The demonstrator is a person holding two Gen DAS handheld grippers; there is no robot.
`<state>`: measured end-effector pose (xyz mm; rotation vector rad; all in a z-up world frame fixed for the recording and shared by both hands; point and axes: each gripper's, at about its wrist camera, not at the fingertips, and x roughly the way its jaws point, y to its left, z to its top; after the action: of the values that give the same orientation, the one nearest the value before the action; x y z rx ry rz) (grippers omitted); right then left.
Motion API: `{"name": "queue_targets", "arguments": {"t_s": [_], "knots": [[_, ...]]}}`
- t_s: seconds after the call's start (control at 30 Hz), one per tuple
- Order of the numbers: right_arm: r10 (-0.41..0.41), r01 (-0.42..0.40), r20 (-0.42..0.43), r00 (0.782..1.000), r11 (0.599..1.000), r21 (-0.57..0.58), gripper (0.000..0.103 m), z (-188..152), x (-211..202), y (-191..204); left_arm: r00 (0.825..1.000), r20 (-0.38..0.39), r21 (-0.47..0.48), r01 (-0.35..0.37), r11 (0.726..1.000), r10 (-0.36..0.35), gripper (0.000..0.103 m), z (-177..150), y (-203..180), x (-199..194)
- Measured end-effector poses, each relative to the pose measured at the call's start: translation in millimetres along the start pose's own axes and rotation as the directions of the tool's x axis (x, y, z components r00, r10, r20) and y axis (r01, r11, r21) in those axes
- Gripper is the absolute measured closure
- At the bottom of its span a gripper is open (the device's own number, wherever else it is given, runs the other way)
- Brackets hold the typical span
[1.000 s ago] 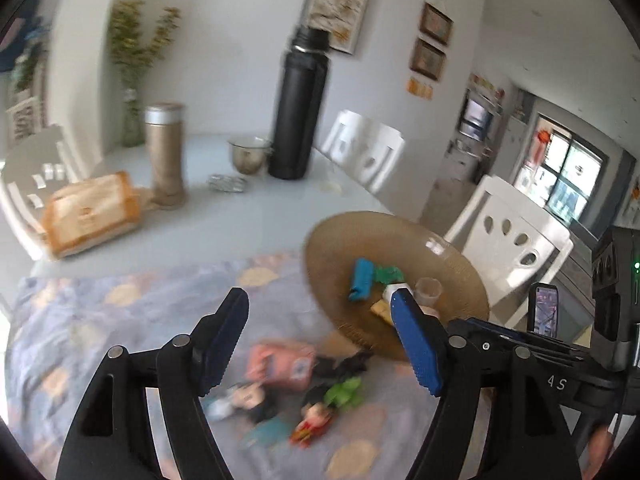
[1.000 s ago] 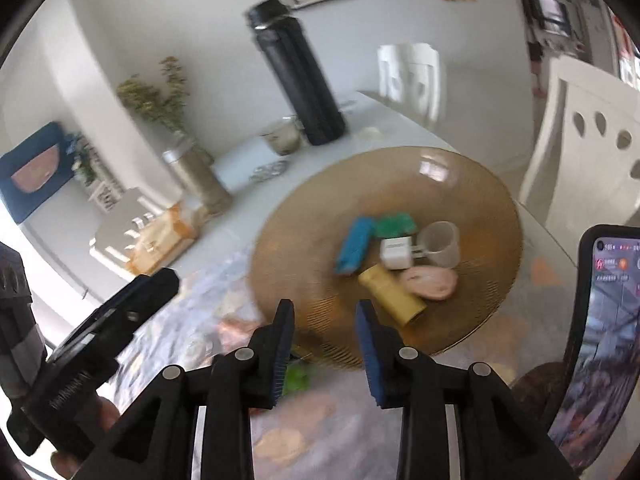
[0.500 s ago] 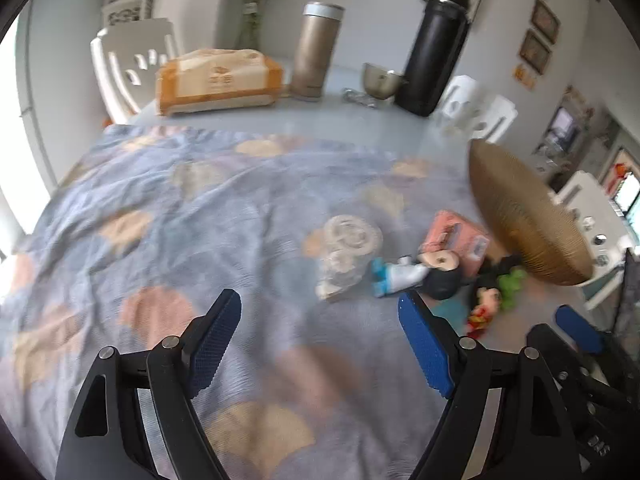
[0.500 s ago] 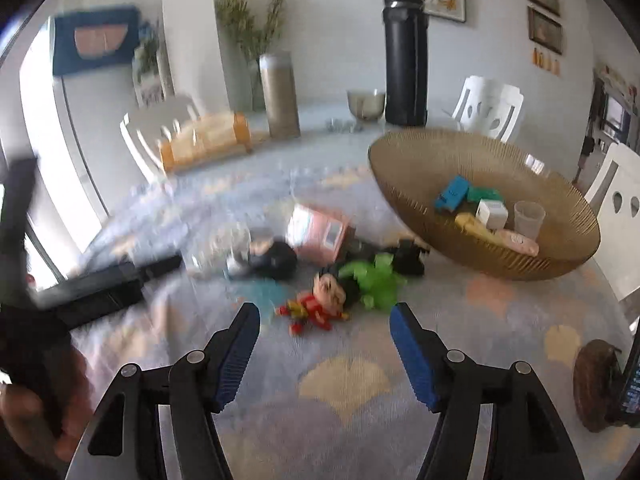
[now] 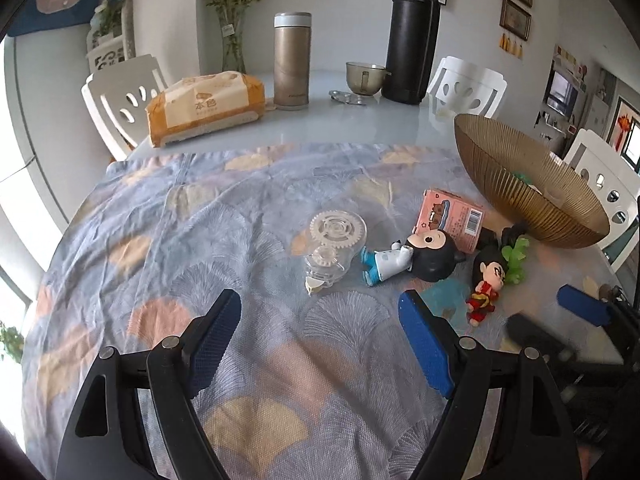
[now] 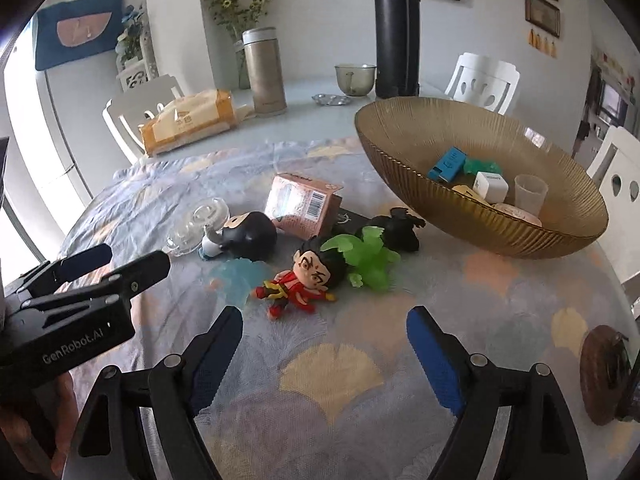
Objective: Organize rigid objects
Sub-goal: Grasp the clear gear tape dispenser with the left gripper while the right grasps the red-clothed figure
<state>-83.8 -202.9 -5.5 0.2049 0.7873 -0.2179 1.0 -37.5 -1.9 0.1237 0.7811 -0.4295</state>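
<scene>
Left gripper (image 5: 320, 336) and right gripper (image 6: 324, 344) agape, empty – toys near bowl (image 6: 500, 224)

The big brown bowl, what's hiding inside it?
Inside the brown bowl: a blue block, a green toy, a white cube, a clear cup and something pink. The near rim hides whatever lies lower.
</scene>
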Motion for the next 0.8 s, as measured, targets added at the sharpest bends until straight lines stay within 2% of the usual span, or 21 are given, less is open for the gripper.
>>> {"name": "queue_targets", "arguments": {"t_s": [0.1, 0.17, 0.27, 0.37, 0.47, 0.53, 0.63, 0.7, 0.8], "knots": [[0.017, -0.018, 0.01, 1.0, 0.991, 0.134, 0.02, 0.7, -1.9, -30.2, 1.0, -0.006, -0.015, 0.001, 1.0, -0.001, 0.023, 0.3, 3.1, 0.8], [0.043, -0.039, -0.017, 0.999, 0.976, 0.214, 0.02, 0.8, 4.3, -48.2, 1.0, -0.015, -0.025, -0.002, 1.0, 0.002, 0.023, 0.4, 4.9, 2.9], [0.09, -0.078, -0.032, 0.995, 0.958, 0.277, 0.02, 0.9, 8.9, -61.0, 0.998, -0.058, -0.009, 0.002, 1.0, -0.003, 0.023, 1.3, 2.2, 10.6], [0.097, -0.085, -0.034, 0.995, 0.962, 0.261, 0.02, 1.7, 8.9, -57.8, 0.995, -0.095, 0.051, 0.025, 0.998, -0.02, 0.023, 4.2, -6.2, 13.9], [0.106, -0.096, -0.037, 0.994, 0.972, 0.214, 0.02, 2.6, 9.9, -46.4, 0.991, -0.113, 0.183, -0.05, 0.982, 0.071, 0.023, 12.0, -13.8, 19.0], [0.105, -0.096, -0.039, 0.994, 0.978, 0.187, 0.02, 2.8, 10.5, -39.7, 0.989, -0.122, 0.246, -0.048, 0.968, 0.08, 0.023, 20.1, -9.1, 27.1], [0.107, -0.098, -0.041, 0.993, 0.98, 0.17, 0.02, 2.9, 11.0, -35.5, 0.986, -0.166, 0.21, 0.024, 0.977, 0.011, 0.024, 32.8, 6.5, 43.6], [0.115, -0.106, -0.044, 0.992, 0.979, 0.174, 0.02, 2.6, 12.1, -35.1, 0.98, -0.196, 0.165, 0.077, 0.983, -0.044, 0.029, 40.3, 13.5, 58.5], [0.128, -0.119, -0.043, 0.991, 0.977, 0.177, 0.02, 2.0, 12.2, -34.4, 0.975, -0.214, 0.15, 0.093, 0.984, -0.059, 0.031, 47.6, 12.5, 74.3]]}}
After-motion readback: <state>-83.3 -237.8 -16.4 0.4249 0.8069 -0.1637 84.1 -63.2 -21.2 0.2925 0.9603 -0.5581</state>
